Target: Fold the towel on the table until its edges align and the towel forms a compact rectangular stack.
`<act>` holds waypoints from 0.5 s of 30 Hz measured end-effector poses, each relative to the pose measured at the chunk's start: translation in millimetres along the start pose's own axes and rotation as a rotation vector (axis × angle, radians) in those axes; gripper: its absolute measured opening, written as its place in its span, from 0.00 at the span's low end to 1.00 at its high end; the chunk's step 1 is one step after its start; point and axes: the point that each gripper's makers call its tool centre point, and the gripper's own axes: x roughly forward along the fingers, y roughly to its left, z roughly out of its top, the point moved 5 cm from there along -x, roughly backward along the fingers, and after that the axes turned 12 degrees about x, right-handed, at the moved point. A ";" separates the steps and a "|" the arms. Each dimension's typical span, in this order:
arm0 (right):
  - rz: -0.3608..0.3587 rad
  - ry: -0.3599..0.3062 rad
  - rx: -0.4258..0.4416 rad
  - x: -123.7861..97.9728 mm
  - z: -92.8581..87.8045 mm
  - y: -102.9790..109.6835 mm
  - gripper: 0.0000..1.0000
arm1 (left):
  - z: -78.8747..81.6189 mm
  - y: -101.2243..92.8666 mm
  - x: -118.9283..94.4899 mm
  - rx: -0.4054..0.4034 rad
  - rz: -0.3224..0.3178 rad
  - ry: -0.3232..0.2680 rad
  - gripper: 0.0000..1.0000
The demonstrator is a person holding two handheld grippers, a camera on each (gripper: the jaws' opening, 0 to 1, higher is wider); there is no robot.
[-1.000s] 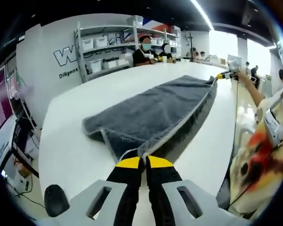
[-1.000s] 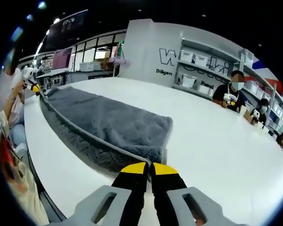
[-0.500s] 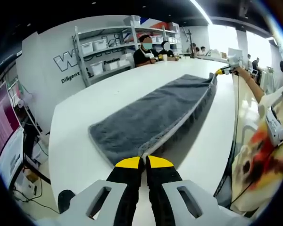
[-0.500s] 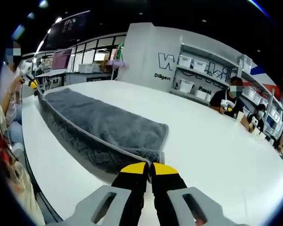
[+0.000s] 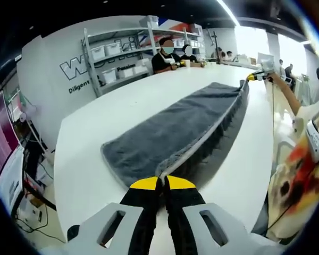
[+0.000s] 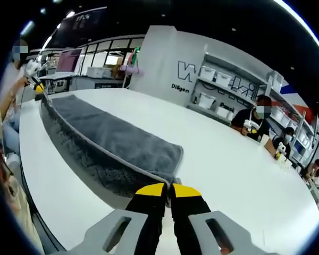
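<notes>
Item: long grey terry towel (image 5: 175, 127) with pale piped hem, lying on the broad white table (image 5: 85, 159). Compared with a second ago, the near long edge is riding higher and stretched tauter between both grippers, a shadowed curtain of pile hanging beneath it; the lengthwise fold is judged to be just starting, the far edge at 11 o'clock waiting flat.

Left gripper (image 5: 162, 183): yellow-tipped jaws are pressing together, pinching a near corner at 6 o'clock.

Right gripper (image 6: 168, 189): jaws likewise clamping the opposite near corner; it is appearing in the left gripper view at 1 o'clock.
</notes>
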 end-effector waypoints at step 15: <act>-0.071 0.026 -0.111 12.8 14.1 0.0 0.00 | -3.4 13.8 17.2 -0.039 0.043 -0.044 0.03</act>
